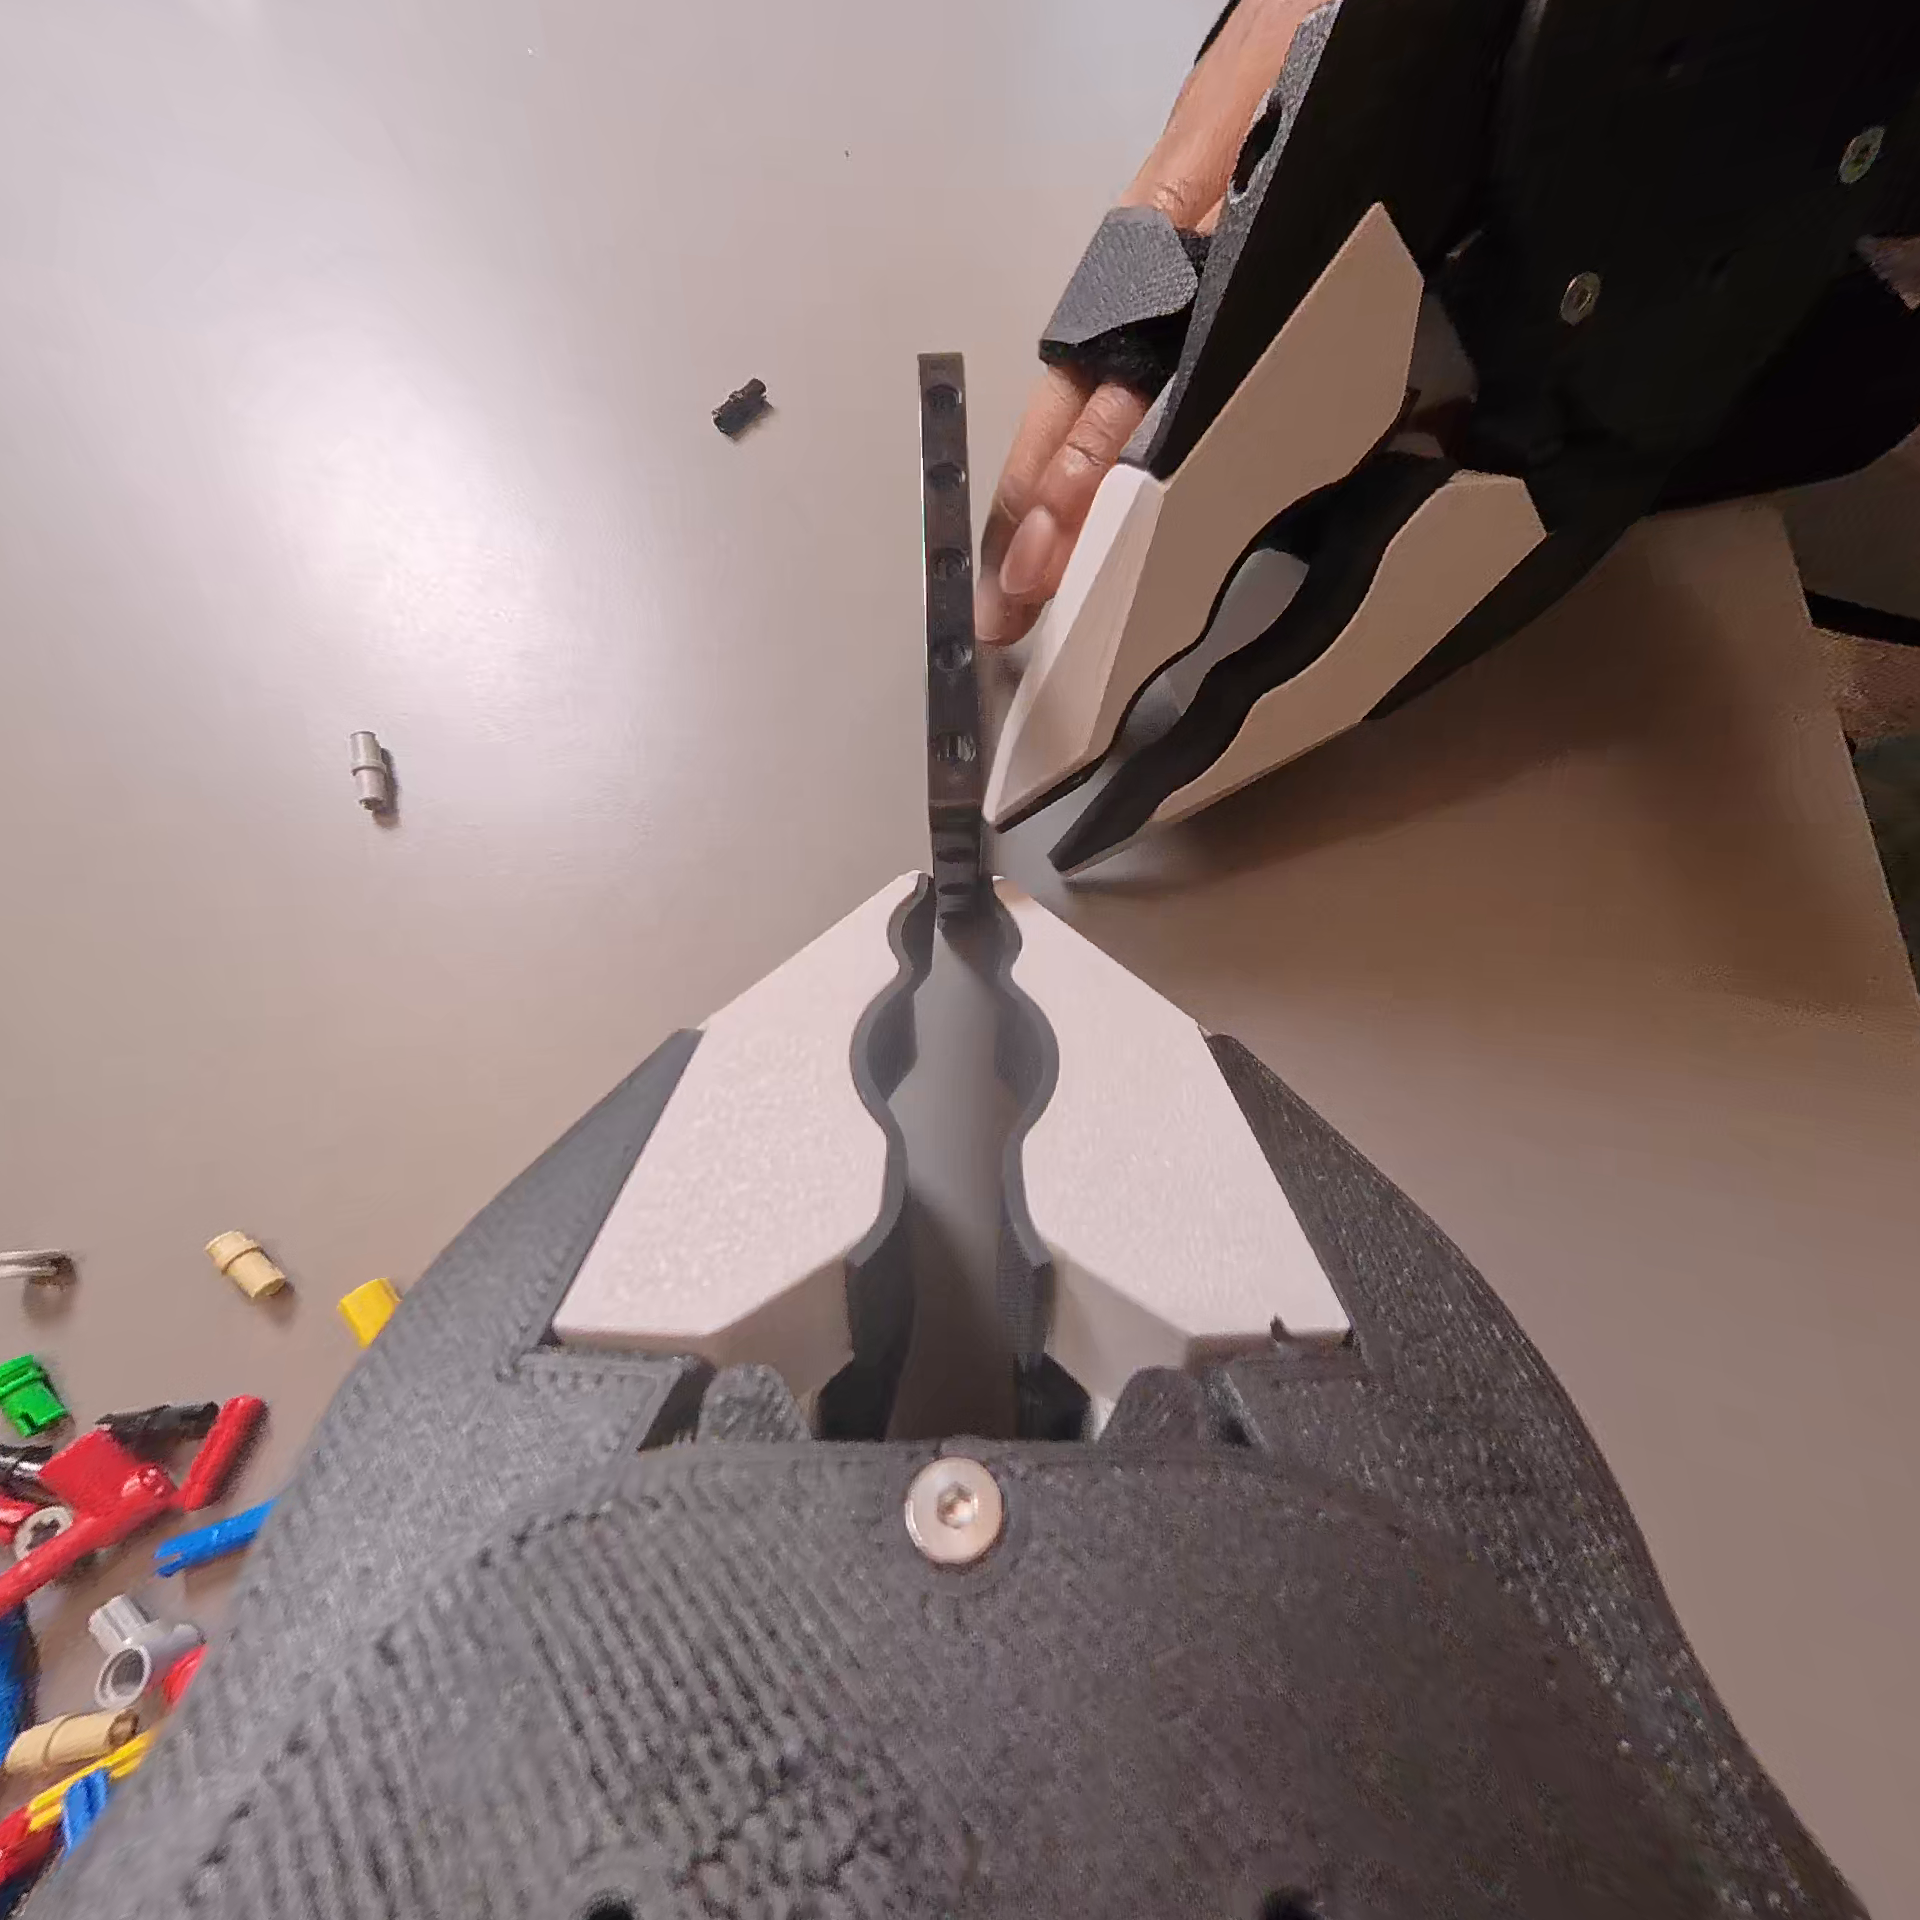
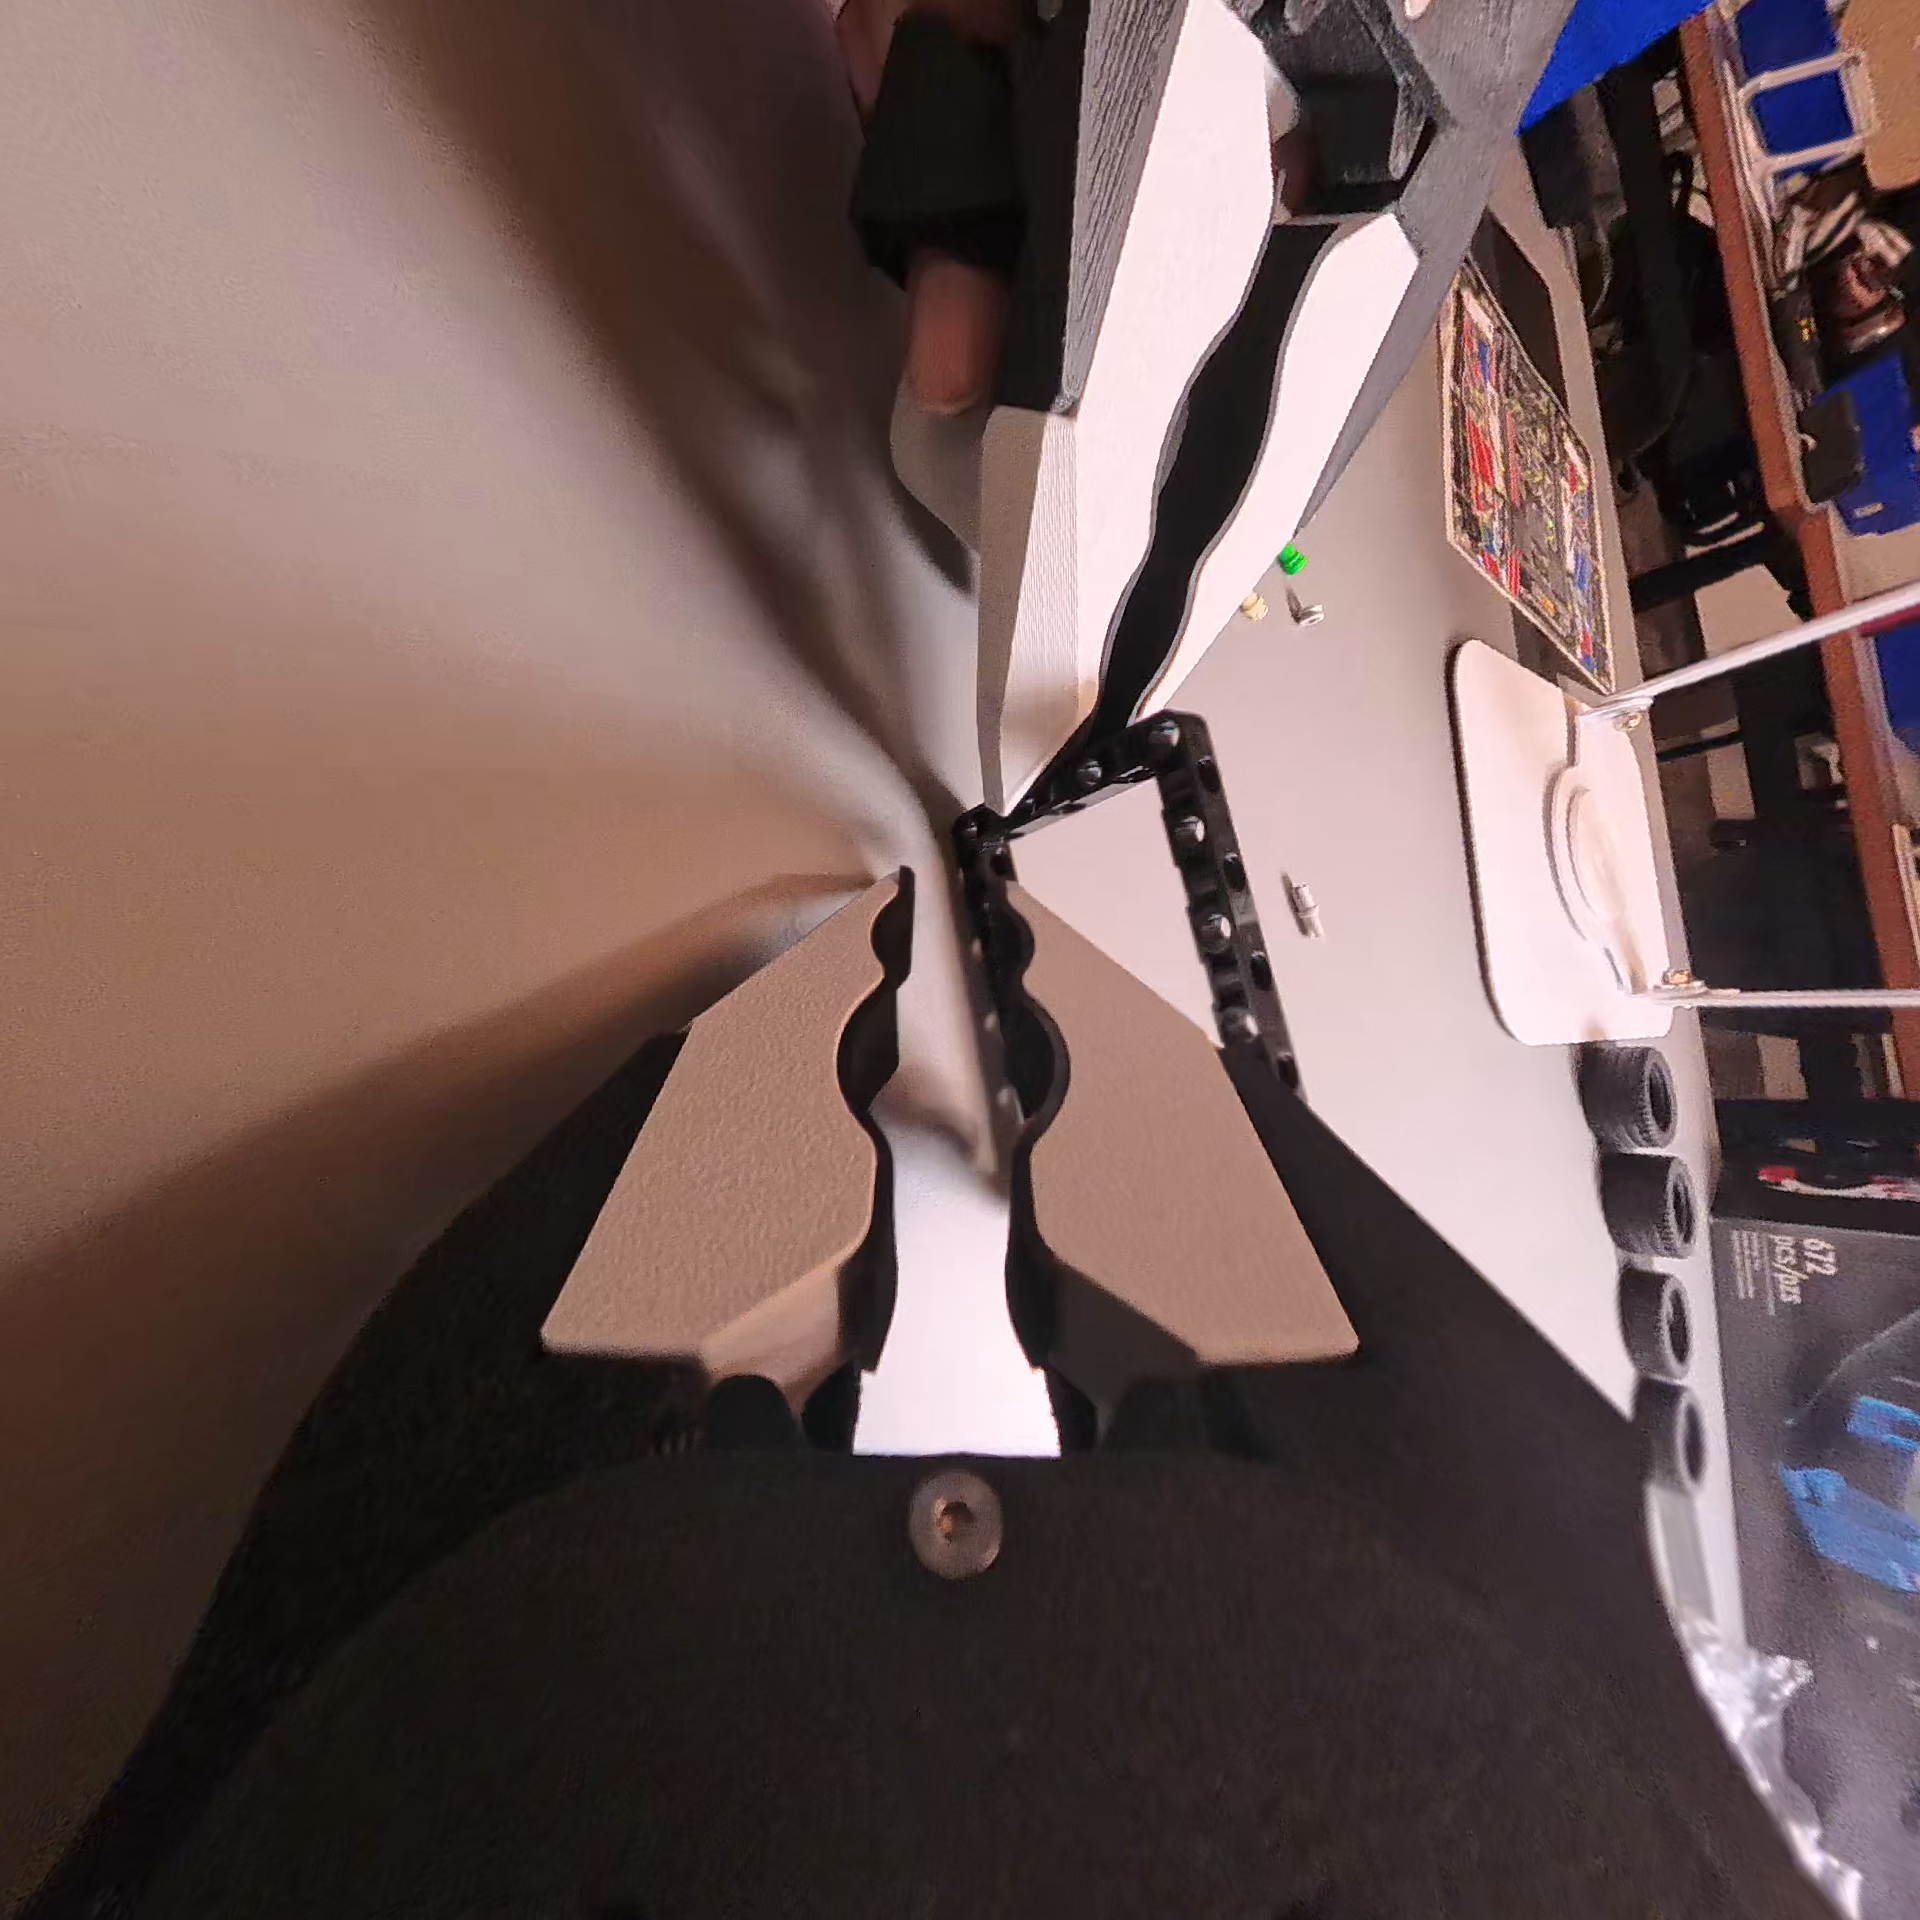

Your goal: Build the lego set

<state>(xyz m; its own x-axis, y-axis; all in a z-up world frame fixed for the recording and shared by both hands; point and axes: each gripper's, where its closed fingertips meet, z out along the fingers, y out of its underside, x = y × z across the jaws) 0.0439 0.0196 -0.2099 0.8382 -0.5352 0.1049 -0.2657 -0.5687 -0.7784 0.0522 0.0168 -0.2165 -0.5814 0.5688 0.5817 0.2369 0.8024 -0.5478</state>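
My left gripper (image 1: pixel 956 891) is shut on one side of a black rectangular lego frame (image 1: pixel 951 582), which I see edge-on, standing up from the fingertips above the table. In the right wrist view the frame (image 2: pixel 1216 894) shows as an open rectangle, and the left gripper (image 2: pixel 1049 790) comes in from above and pinches its top side. My right gripper (image 2: pixel 951 875) is slightly open. The frame's near side lies between its jaws, against the right pad, with a gap to the left finger. The right gripper (image 1: pixel 1029 844) also shows close beside the frame, held by a hand (image 1: pixel 1049 488).
A black pin (image 1: pixel 740 405), a grey pin (image 1: pixel 369 767), a tan pin (image 1: pixel 246 1262) and a pile of coloured pieces (image 1: pixel 104 1486) lie on the beige table (image 1: pixel 416 312). A white stand base (image 2: pixel 1538 831), black tyres (image 2: pixel 1642 1101), the set's box (image 2: pixel 1818 1403) and a booklet (image 2: pixel 1527 488) lie at the right. Left and right tips are no more than a few centimetres apart. The grey pin (image 1: pixel 369 767) is about equally far from each gripper, around 12 cm. The right camera catches it too, in the right wrist view (image 2: pixel 1301 918).
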